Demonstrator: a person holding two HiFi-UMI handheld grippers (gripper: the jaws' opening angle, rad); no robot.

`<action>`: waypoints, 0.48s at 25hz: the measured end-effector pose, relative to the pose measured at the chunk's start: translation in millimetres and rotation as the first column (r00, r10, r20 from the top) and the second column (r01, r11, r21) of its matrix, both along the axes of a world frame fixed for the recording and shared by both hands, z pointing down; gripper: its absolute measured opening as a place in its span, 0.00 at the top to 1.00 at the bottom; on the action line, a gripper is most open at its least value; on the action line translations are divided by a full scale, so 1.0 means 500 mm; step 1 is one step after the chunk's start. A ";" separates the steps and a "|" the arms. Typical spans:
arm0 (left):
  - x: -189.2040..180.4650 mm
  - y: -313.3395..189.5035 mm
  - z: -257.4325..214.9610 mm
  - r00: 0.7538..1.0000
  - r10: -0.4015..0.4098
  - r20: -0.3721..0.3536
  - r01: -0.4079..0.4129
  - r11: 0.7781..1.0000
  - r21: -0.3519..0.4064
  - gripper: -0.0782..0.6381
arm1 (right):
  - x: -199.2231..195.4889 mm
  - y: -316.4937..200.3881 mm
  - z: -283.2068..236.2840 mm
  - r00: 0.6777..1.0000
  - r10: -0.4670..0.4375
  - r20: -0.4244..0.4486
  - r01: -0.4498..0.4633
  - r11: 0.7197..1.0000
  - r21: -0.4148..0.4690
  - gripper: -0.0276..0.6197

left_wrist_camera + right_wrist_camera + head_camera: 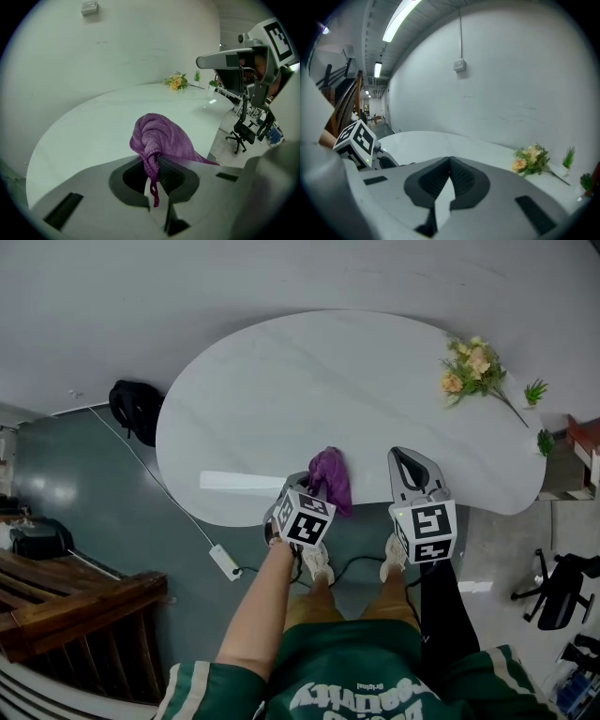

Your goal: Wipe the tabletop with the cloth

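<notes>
A bunched purple cloth (330, 479) sits at the near edge of the white oval table (356, 381). My left gripper (307, 486) is shut on it. In the left gripper view a twisted fold of the cloth (161, 138) is pinched in the left gripper (153, 161), and the rest bulges out ahead over the table (93, 126). My right gripper (409, 461) hovers over the table's near edge, right of the cloth and apart from it. In its own view the right gripper (450, 161) is shut with nothing between the pads.
A bunch of flowers (478, 371) and a small green plant (536, 390) lie at the table's far right. On the floor are a black bag (136, 409) to the left, a power strip (225, 562), wooden stairs (66, 606) and an office chair (562, 587).
</notes>
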State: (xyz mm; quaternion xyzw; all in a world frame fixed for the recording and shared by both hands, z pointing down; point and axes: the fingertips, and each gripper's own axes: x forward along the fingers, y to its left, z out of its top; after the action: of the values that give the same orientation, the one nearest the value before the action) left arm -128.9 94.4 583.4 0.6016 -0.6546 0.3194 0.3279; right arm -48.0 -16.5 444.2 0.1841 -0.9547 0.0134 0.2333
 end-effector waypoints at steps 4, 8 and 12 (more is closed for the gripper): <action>-0.059 0.066 0.001 0.999 -0.033 0.006 0.033 0.999 -0.004 0.84 | -0.060 0.049 -0.001 1.000 -0.019 0.002 0.019 1.000 0.000 0.95; -0.123 0.137 0.006 0.997 -0.071 0.014 0.071 0.997 -0.009 0.84 | -0.131 0.107 -0.002 0.999 -0.051 0.015 0.051 0.999 -0.001 0.95; -0.184 0.216 0.006 0.993 -0.116 0.021 0.116 0.993 -0.016 0.84 | -0.200 0.178 -0.002 0.995 -0.098 0.021 0.098 0.995 -0.003 0.95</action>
State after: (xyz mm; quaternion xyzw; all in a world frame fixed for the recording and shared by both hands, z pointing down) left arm -221.1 202.5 586.6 0.5562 -0.6891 0.3116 0.3445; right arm -147.8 72.3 443.3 0.1364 -0.9650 0.0059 0.2240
